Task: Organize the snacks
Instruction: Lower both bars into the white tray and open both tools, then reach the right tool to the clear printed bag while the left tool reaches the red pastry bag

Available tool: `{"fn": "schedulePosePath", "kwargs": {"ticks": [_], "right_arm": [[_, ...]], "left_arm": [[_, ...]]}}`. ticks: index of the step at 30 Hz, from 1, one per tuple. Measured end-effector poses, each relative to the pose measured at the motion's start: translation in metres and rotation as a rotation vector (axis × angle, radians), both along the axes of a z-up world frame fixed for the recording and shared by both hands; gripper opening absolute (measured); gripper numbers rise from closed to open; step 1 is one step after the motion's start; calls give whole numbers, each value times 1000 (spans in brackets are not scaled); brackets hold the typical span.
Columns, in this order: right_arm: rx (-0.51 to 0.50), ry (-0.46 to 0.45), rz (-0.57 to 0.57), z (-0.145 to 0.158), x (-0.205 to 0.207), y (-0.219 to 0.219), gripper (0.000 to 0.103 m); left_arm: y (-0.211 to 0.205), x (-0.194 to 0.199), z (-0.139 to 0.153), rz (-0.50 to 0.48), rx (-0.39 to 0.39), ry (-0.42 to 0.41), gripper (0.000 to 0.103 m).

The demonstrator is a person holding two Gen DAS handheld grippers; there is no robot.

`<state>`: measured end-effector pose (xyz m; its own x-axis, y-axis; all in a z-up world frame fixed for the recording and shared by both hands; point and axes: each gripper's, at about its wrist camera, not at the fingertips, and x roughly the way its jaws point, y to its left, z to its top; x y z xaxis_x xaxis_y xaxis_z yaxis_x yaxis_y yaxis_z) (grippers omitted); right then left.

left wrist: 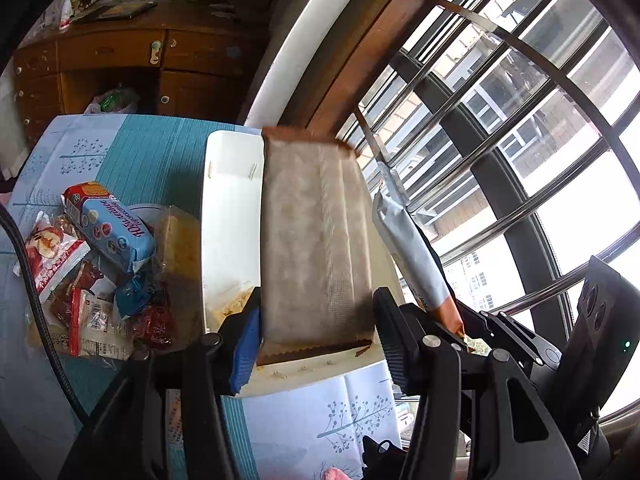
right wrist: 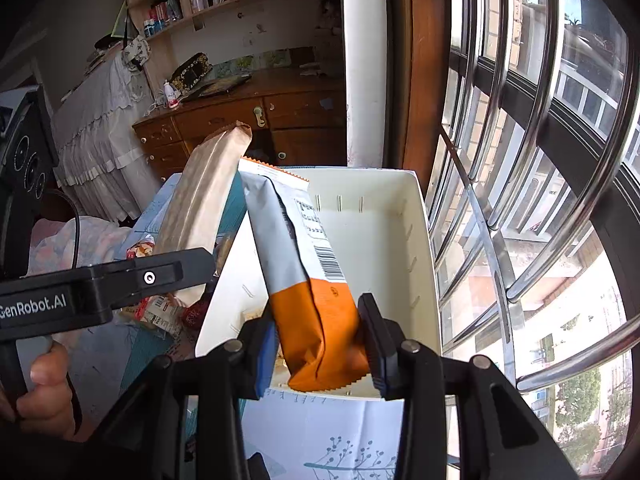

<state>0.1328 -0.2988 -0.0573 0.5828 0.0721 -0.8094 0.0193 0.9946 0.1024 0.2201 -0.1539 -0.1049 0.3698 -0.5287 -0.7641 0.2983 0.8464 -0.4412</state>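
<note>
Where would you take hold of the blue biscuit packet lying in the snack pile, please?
Grip the blue biscuit packet across its narrow width near the middle, coming from above. It lies flat on top of the snack pile with its long sides free, while its lower end abuts other wrappers.

One white bin (right wrist: 420, 240), two held snack packs, one brown (left wrist: 316, 240), one orange-and-grey (right wrist: 304, 280).
</note>
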Motion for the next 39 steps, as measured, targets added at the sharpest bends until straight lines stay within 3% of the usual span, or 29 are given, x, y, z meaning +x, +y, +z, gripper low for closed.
{"fn": "schedulePosePath", "kwargs": {"ticks": [3,8,26,39], "right_arm": [[0,28,-8,-7,6,-1,41],[26,57,-2,-14,5,0,41],[128,98,-3,-25,0,27,50],[259,182,-85,-44,-4,62,50]], "left_arm": [[3,0,0,13,15,-1,70],[14,-3,0,38,33,3,77],[71,-28,3,71,122,7,77],[132,-16,-5,58,203,66,77]]}}
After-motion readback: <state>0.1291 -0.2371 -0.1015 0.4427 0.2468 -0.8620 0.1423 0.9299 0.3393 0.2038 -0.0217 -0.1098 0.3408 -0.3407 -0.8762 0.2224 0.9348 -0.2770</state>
